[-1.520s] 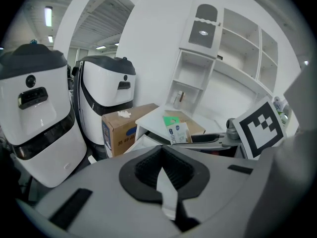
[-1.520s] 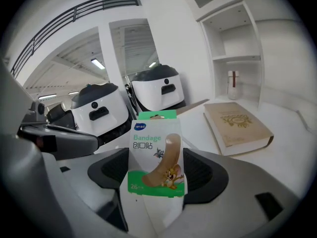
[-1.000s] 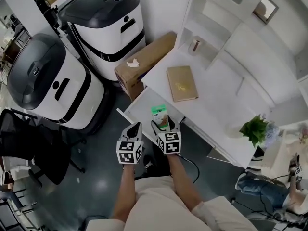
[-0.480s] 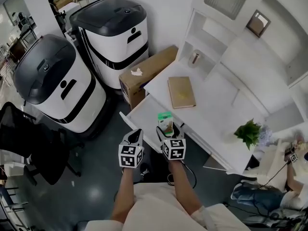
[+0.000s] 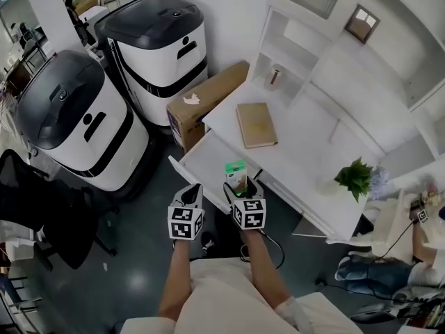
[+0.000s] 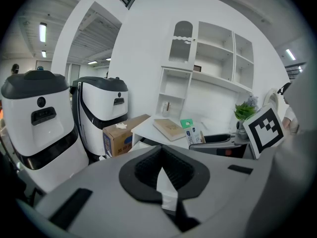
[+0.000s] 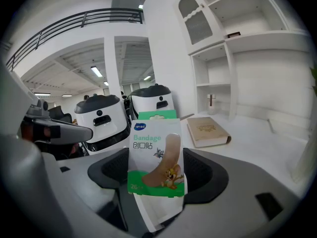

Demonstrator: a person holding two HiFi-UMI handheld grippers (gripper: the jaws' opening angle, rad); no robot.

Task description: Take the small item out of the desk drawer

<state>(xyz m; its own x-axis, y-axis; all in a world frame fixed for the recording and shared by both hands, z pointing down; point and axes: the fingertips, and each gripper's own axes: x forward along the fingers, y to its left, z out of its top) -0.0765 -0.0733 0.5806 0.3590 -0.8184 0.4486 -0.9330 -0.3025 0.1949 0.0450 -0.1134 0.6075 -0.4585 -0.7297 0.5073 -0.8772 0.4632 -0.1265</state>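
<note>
- Right gripper view: the right gripper point(image 5: 241, 186) fingers clench the bandage box point(image 7: 156, 155) upright.
- The box sits over the open drawer point(image 5: 201, 164) of the bench point(image 5: 306, 141).
- The left gripper point(image 6: 161, 180) fingers are pressed together, empty.

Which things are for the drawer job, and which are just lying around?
For the job: bandage box, held in the right hand-held gripper; open drawer.
Just lying about: book, cardboard box, plant, two white machines.
</note>
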